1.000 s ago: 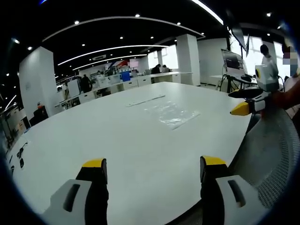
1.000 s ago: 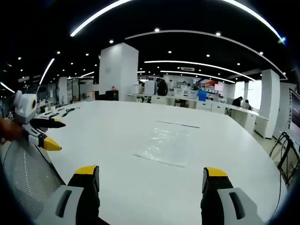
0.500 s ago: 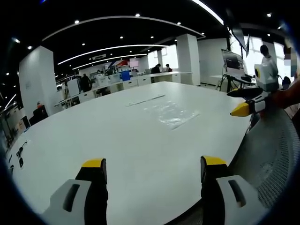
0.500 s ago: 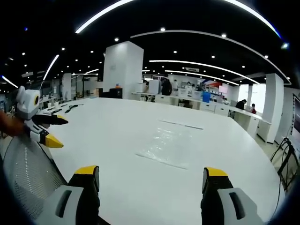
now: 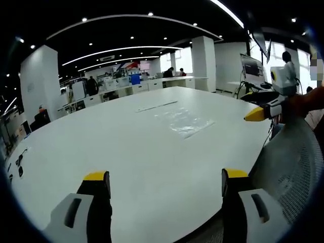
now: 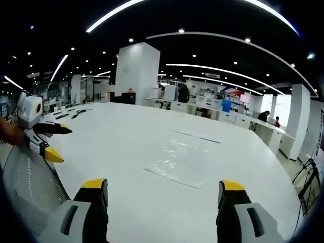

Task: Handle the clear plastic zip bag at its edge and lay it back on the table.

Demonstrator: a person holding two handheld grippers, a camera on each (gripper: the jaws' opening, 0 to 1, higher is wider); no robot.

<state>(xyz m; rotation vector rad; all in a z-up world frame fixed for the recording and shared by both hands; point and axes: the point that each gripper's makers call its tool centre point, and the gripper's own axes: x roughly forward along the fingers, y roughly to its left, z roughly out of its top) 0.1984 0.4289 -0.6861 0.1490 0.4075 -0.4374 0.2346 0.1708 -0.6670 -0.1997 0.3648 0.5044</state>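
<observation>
The zip bag (image 6: 183,161) (image 5: 184,122) lies flat on the white counter (image 6: 121,136) (image 5: 101,142), its long axis running away from the right tongs (image 6: 163,190). Both the right tongs and the left tongs (image 5: 165,179) are spread apart, gripping nothing, well short of the bag.

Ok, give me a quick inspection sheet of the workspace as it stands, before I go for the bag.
Surface: white table, bare and level near both grippers.
Job's things: clear zip bag lying flat on the table, untouched.
Clutter: thin strip lying just beyond the bag; small dark items at the far table edge.
Grippers: left gripper open, empty; right gripper open, empty; both short of the bag.
Cables: nothing seen on the table.
Surroundings: mesh chair back between the grippers; open office with desks and people behind.
</observation>
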